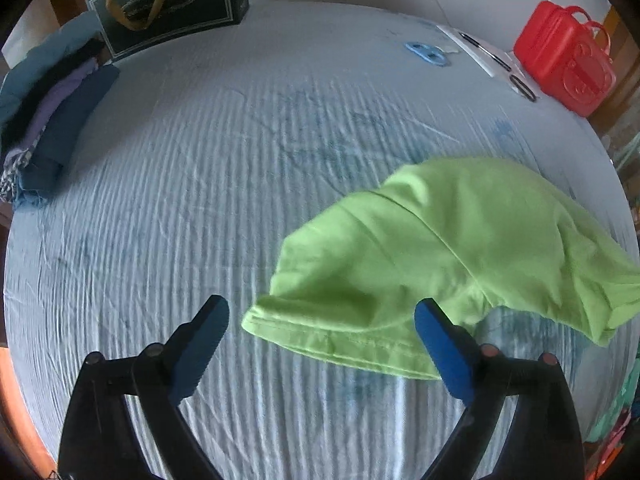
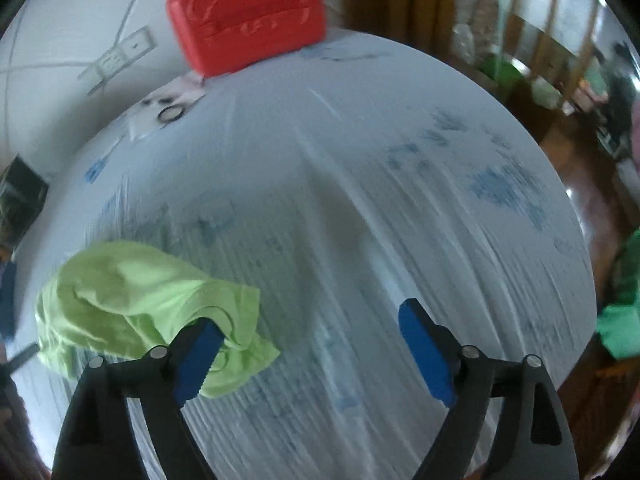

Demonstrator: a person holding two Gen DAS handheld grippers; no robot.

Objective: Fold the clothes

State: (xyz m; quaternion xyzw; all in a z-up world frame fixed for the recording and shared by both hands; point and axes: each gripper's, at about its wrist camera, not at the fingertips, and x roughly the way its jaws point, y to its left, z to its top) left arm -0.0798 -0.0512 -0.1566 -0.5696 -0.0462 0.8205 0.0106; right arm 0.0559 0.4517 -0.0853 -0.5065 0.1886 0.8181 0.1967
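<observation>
Table (image 1: 200, 200) under pale blue ribbed cloth. Green garment (image 1: 440, 248) crumpled loose on it, right of centre. Folded dark clothes (image 1: 52, 120) stacked far left. Red case (image 1: 560, 56) at back. Left gripper (image 1: 320, 320) wide, hem between jaws, ungripped. Right gripper (image 2: 310, 328) wide, empty.

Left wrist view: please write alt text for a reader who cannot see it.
A crumpled lime-green garment lies on a pale blue bedsheet, just ahead of the open left gripper, which holds nothing. Folded dark clothes sit far left, a red case far right.
</observation>
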